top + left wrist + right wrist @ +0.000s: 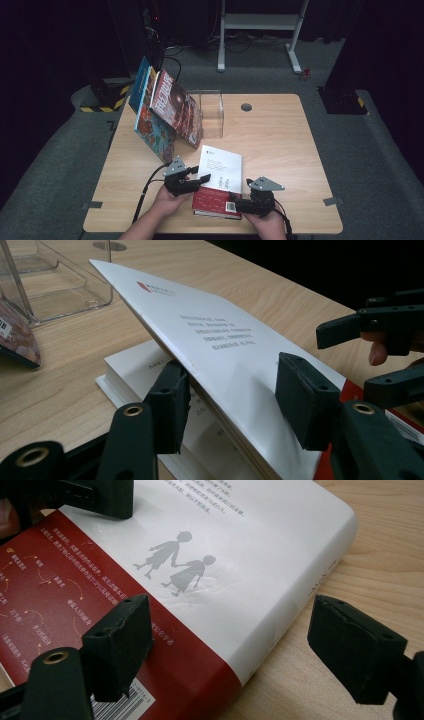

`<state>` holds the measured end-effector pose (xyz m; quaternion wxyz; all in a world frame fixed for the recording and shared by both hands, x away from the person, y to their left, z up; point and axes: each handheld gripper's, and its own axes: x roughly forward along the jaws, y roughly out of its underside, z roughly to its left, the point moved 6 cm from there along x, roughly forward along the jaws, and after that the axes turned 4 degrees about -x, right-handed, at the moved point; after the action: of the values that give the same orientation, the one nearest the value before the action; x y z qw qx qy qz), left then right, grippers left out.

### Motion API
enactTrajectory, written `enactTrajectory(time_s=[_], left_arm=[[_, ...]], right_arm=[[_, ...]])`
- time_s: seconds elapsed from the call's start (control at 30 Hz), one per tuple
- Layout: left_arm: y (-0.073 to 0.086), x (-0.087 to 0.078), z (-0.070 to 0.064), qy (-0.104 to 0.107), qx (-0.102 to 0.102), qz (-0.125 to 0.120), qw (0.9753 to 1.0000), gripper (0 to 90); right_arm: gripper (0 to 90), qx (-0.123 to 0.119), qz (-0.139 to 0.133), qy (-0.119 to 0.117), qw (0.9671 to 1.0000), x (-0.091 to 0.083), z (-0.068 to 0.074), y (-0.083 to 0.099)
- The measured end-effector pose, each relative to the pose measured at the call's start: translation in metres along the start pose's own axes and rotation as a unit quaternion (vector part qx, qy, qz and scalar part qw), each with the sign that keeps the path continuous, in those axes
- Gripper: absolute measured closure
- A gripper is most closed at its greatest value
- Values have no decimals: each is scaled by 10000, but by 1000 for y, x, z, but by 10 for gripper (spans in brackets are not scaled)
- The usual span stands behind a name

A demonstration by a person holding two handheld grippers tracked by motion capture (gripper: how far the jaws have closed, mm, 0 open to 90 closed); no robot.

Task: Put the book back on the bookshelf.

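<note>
A white book with a red band [220, 172] lies flat near the table's front edge. In the left gripper view its front cover [220, 340] is lifted at a slant off the pages. My left gripper [237, 405] stands open around that cover's edge, one jaw under it and one above. In the high view the left gripper [200, 180] is at the book's left side. My right gripper [230, 645] is open over the book's [225, 555] spine edge, one jaw above the red band and one above bare table. From above, the right gripper [234, 200] sits at the book's near right corner.
Colourful books [170, 107] lean against a clear acrylic stand [210, 107] at the back left of the wooden table [280, 145]. A cable hole [246, 107] lies behind it. White frame legs [260, 22] stand on the floor beyond.
</note>
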<state>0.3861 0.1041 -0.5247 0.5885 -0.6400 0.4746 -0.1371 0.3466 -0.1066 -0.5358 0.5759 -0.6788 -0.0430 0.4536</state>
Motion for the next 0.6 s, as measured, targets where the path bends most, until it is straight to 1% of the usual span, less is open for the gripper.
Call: enactTrajectory(time_s=[0.03,0.13,0.33,0.5,0.6], left_arm=[[0,-1,0,5,32,-10,10000,487],[-2,-2,-3,-21,152,-138,9998,488],[-4,-5,-7,-57,326,-224,9992,488],[-7,-8,-11,-94,508,-299,9982,489],[-7,-9,-13,-104,573,-335,9977,489]], right_arm=[[177,6,0,1,10000,0,0,0],[177,7,-5,3,10000,0,0,0],[177,53,-12,20,10000,-1,0,0],[177,93,-26,23,10000,-1,1,-1],[176,44,-62,25,10000,-1,-1,-1]])
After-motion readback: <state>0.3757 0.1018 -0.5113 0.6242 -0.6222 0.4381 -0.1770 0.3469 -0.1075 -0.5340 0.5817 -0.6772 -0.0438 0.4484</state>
